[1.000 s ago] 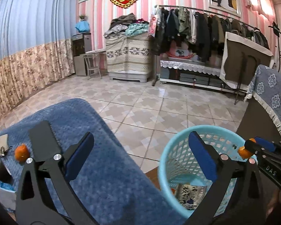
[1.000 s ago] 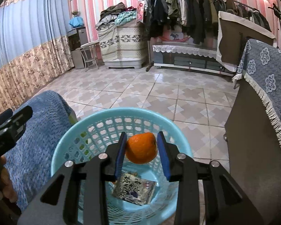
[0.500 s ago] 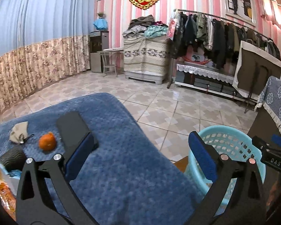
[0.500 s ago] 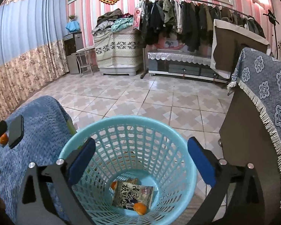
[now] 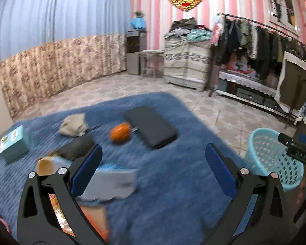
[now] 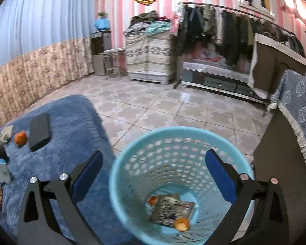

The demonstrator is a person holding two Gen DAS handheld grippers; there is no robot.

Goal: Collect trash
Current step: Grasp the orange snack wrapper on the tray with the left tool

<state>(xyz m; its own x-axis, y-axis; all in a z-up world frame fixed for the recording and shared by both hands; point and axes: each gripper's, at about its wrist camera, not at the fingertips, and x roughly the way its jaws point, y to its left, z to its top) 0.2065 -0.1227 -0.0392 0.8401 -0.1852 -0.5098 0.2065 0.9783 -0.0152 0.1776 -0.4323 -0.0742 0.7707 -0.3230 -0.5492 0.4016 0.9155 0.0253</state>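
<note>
Blue blanket (image 5: 173, 183), orange (image 5: 120, 134) beyond spread fingers (image 5: 85, 169)

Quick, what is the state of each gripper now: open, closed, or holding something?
Left gripper: open, holding nothing, over the blue blanket.
Right gripper: open, holding nothing, above the trash basket.

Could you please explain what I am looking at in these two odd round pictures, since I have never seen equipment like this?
No robot here: a person holds a two-finger claw in each hand, each carrying a fisheye camera looking along its blue-padded fingers. One picture comes from the left claw, open and empty over a blue blanket with an orange, a flat black case, a teal box and blurred wrappers. The other comes from the right claw, also open and empty, above a light blue basket holding a printed packet and orange bits.
</note>
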